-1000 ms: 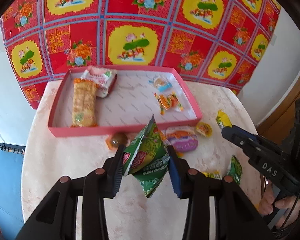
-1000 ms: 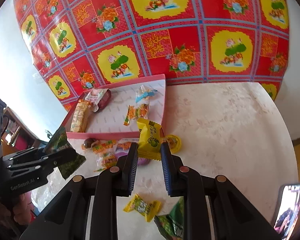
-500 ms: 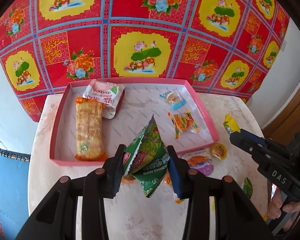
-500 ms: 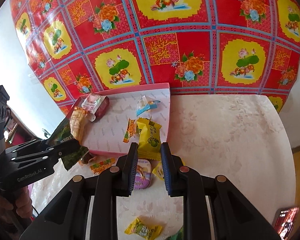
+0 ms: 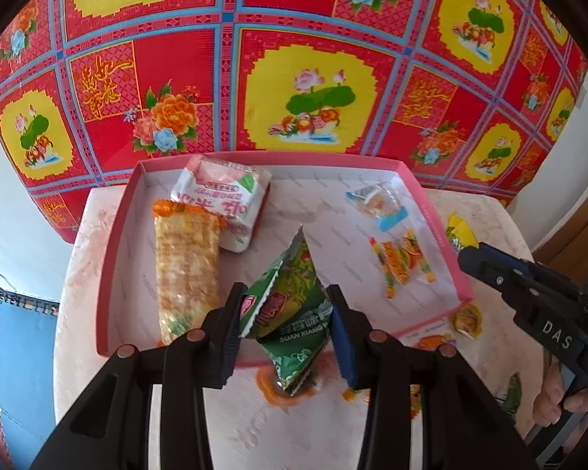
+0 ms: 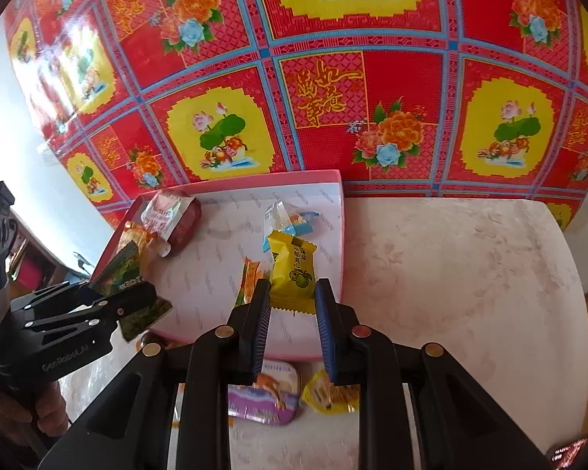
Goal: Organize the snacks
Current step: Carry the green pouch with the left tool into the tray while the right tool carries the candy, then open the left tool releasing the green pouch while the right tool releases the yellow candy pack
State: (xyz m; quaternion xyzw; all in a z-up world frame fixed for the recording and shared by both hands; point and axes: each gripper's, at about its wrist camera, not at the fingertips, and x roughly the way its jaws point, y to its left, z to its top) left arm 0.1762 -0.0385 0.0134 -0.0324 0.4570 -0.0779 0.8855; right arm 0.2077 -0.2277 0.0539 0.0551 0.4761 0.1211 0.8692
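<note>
Jaws of both grippers pinch snack packets above the pink tray.
The left gripper clamps a green packet over the tray's near edge; the right gripper clamps a yellow packet over its right end.

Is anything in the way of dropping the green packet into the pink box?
Nothing visible blocks it. The left gripper holds the green packet over the pink box, above bare floor between the long cracker pack and the small orange candies.
</note>
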